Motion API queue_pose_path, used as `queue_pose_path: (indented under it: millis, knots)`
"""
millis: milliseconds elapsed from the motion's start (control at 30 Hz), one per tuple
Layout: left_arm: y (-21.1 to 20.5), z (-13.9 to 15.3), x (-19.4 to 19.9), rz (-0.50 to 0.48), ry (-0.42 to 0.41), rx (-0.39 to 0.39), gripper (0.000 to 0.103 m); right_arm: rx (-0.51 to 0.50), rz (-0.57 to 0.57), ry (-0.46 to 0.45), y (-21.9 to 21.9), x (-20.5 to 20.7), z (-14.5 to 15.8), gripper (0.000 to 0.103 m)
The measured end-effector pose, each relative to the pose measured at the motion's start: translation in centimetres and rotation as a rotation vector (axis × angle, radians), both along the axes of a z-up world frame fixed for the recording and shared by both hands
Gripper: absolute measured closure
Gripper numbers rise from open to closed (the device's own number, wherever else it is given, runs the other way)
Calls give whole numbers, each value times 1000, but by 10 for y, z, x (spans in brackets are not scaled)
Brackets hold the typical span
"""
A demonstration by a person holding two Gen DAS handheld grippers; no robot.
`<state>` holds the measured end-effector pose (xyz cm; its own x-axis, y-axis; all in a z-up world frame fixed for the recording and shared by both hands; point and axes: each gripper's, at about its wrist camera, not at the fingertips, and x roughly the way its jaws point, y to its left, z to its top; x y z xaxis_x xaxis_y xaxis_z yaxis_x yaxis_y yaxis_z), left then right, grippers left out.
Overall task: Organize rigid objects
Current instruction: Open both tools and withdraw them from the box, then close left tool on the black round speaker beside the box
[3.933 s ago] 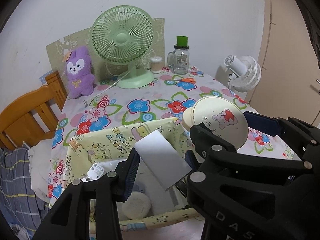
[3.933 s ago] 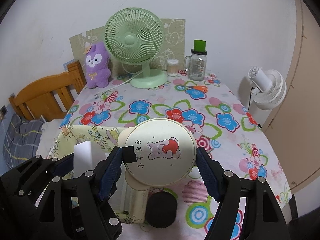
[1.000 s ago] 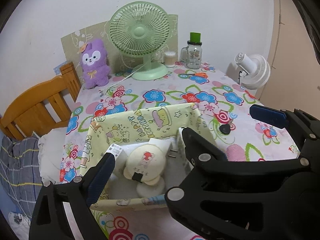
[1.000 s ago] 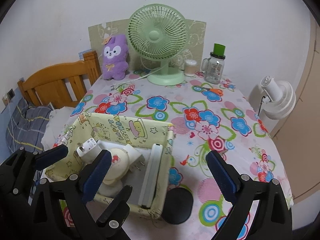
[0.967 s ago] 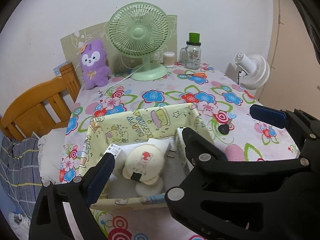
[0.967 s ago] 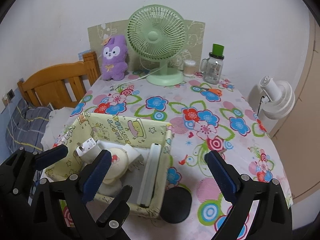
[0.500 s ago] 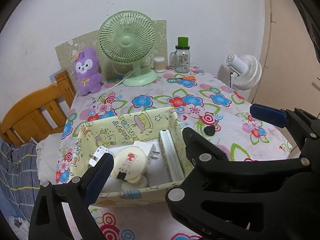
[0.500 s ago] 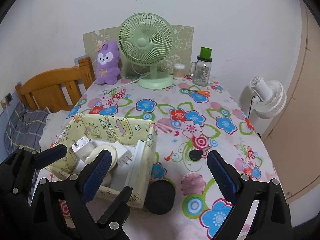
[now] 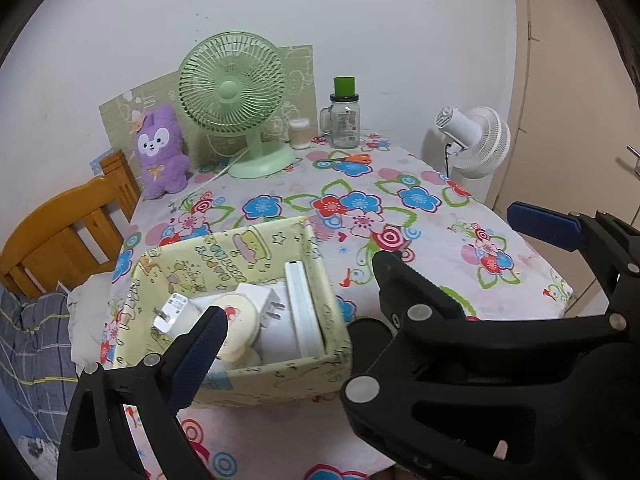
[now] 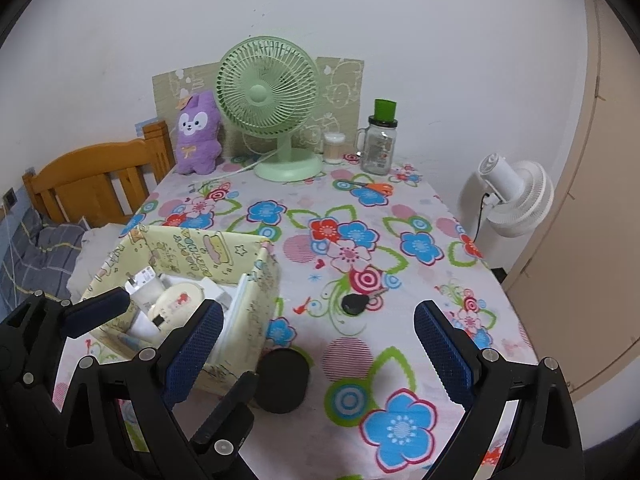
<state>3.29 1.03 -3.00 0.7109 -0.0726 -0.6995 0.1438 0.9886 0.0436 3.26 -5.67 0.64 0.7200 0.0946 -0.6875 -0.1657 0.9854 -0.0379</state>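
Bare floral tablecloth [image 10: 400,208] mid-table, yellow box [image 10: 256,292] crowding near-left, black puck [image 10: 282,380] beside it, fan [image 10: 268,96] at back

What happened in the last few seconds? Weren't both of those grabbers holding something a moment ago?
Yes. The right gripper let go of the round cream mirror, and the left gripper released the flat white slab; both now lie in the yellow box. Both grippers then pulled back with jaws open. The green fan, purple plush and black puck stayed put.

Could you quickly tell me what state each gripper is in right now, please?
Left gripper: open, holding nothing.
Right gripper: open, holding nothing.
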Motion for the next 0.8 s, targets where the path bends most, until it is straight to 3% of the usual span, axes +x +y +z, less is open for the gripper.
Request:
queue_pose_path:
  millis: [467, 800]
  knots:
    - [-29, -16, -7, 12, -2, -28, 4, 0, -6, 3, -32, -9, -14, 5]
    - [-44, -34, -13, 76, -4, -36, 4, 9, 11, -7, -50, -15, -31, 5]
